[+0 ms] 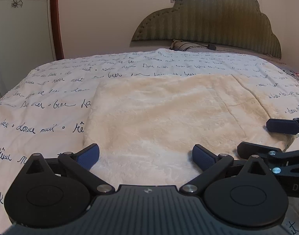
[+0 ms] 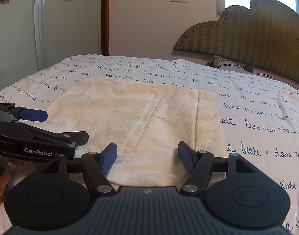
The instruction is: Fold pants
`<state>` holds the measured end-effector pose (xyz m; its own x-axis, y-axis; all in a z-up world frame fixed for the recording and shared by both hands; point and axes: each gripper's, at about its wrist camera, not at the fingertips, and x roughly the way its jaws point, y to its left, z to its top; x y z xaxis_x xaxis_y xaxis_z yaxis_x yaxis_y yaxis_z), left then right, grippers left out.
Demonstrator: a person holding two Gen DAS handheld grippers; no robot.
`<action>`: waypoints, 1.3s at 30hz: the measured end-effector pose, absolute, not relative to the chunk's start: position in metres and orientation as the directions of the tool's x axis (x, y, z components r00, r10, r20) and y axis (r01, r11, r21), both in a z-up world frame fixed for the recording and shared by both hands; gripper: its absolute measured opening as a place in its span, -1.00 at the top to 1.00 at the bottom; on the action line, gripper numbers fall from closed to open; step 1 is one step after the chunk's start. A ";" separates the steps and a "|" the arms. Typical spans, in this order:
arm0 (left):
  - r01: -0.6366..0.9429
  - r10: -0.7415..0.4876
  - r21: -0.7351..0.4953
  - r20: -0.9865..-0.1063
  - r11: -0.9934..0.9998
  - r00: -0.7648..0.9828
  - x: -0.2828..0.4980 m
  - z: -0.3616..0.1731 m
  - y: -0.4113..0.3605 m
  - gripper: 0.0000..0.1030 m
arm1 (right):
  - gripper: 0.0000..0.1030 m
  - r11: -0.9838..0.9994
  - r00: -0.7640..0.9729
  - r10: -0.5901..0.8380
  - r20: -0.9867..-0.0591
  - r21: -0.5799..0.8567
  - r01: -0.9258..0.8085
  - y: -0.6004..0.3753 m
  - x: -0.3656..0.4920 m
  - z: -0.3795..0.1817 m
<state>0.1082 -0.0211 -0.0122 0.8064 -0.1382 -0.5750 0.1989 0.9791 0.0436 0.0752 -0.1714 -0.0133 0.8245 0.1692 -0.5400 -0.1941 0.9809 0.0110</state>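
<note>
Cream fleece pants (image 1: pixel 165 117) lie flat and folded on the bed; they also show in the right wrist view (image 2: pixel 141 117) with a pocket seam visible. My left gripper (image 1: pixel 145 157) is open and empty, low over the near edge of the pants. My right gripper (image 2: pixel 147 156) is open and empty over the near edge too, to the right of the left one. The right gripper's fingers (image 1: pixel 282 126) show at the right of the left wrist view. The left gripper's fingers (image 2: pixel 33 115) show at the left of the right wrist view.
A white bedspread with dark script (image 1: pixel 51 101) covers the bed. A green padded headboard (image 1: pixel 208 19) and a pillow (image 1: pixel 188 46) are at the far end. A wardrobe door (image 2: pixel 16 39) stands to the left. A hand (image 2: pixel 0 178) holds the left gripper.
</note>
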 end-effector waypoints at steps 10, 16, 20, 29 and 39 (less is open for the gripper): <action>0.151 -0.128 -0.007 -0.573 0.989 0.810 0.081 0.002 -0.013 -1.00 | -0.58 0.988 0.824 0.124 -0.553 -0.010 -0.155 -0.160 0.051 -0.006; 0.139 -0.119 -0.010 -0.586 0.990 0.802 0.084 -0.009 -0.012 -1.00 | -0.84 0.986 0.811 0.139 -0.568 0.002 -0.168 -0.158 0.051 -0.013; 0.137 -0.117 -0.010 -0.587 0.991 0.801 0.079 -0.004 -0.008 -1.00 | -0.85 0.986 0.818 0.125 -0.561 -0.025 -0.168 -0.151 0.045 -0.013; 0.110 -0.131 -0.072 -0.612 0.991 0.780 0.068 0.001 0.004 -1.00 | -0.91 0.993 0.802 0.107 -0.587 0.016 -0.120 -0.172 0.024 -0.012; 0.116 -0.138 -0.075 -0.603 0.990 0.786 0.044 0.010 0.010 -1.00 | -0.91 0.994 0.792 0.104 -0.601 0.078 -0.071 -0.186 0.003 -0.012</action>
<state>0.0442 0.0095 0.0104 0.7860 -0.1376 -0.6027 0.1157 0.9904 -0.0751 0.0035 -0.1860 -0.0115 0.7922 0.1038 -0.6013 -0.0713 0.9944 0.0777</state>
